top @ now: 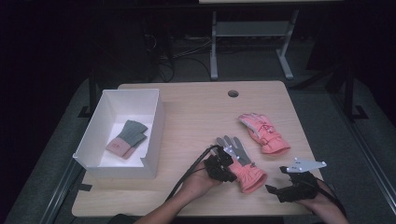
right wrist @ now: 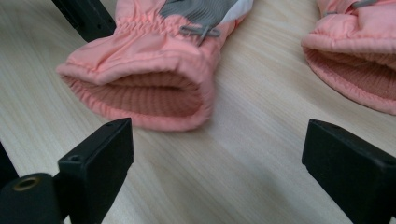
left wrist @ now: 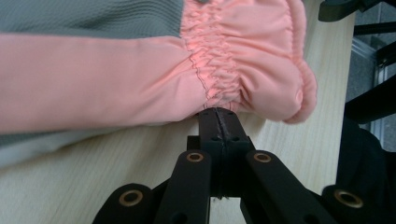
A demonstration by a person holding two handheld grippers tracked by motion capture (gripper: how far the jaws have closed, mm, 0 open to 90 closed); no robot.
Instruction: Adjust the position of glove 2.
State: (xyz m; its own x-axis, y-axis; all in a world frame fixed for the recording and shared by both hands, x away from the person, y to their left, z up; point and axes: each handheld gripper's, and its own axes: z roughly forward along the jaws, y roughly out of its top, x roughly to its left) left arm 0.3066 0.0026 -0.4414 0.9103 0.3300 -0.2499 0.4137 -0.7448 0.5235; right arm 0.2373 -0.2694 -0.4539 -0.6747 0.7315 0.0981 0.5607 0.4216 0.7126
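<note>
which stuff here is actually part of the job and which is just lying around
In the job:
- left gripper, jaws shut on the cuff edge of the near pink glove
- right gripper, open, facing that glove's cuff opening
- far pink glove, probably its pair
- white box, a likely destination

Lying about:
- grey and pink gloves in the box
- wooden table

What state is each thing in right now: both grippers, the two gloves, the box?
Left gripper: shut on near glove's cuff edge.
Right gripper: open, facing the cuff opening.
Near glove: flat on table, grey palm up.
Far glove: lying free on table.
White box: open, a folded cloth item inside.
</note>
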